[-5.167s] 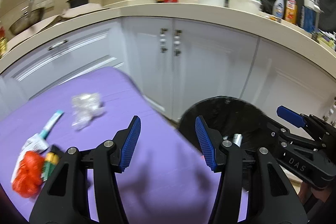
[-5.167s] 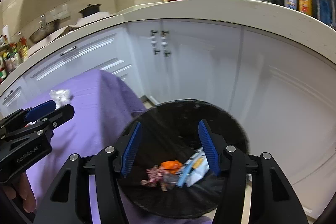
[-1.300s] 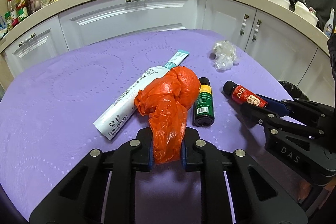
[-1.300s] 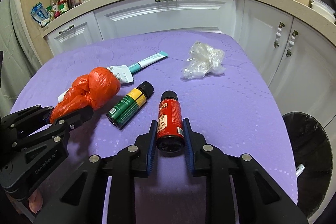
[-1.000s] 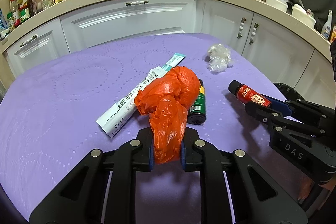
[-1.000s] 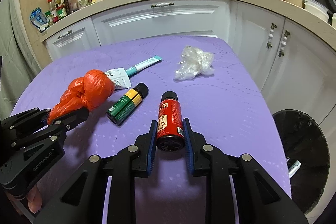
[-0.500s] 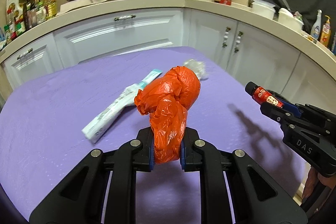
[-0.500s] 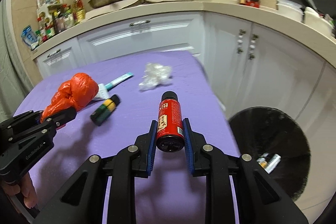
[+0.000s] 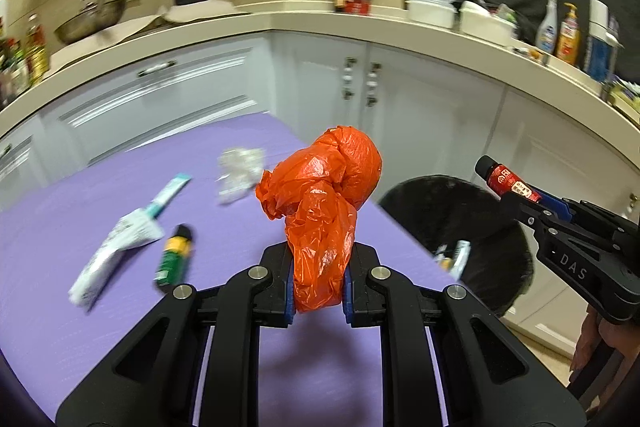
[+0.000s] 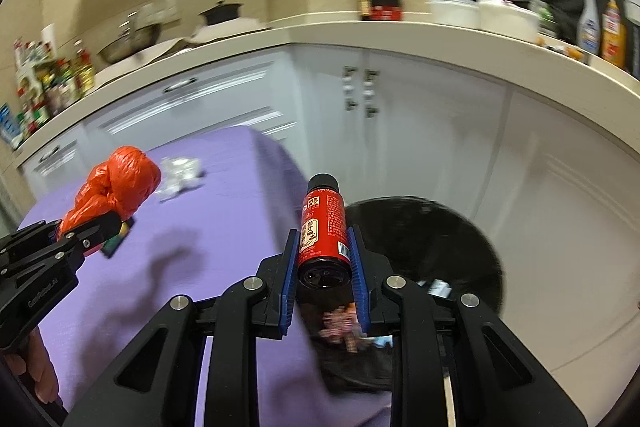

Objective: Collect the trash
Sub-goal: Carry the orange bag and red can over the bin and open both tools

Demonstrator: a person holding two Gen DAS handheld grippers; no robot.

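My left gripper [image 9: 316,285] is shut on a crumpled orange plastic bag [image 9: 324,195] and holds it above the right part of the purple table [image 9: 80,199]. My right gripper [image 10: 324,263] is shut on a red bottle [image 10: 323,227] with a black cap, held over the near rim of the black-lined trash bin [image 10: 440,235]. The bin [image 9: 472,219] stands on the floor right of the table and holds some wrappers. A green bottle [image 9: 175,255], a white tube [image 9: 120,239] and a clear plastic wad [image 9: 239,173] lie on the table.
White cabinets [image 9: 400,107] and a curved countertop [image 9: 360,23] with bowls, bottles and a pan run behind the table and bin. The table's right edge [image 10: 280,187] drops off beside the bin.
Both grippers have swung right, toward the bin, each still holding its item. The red bottle went from over the table to over the bin's near rim.
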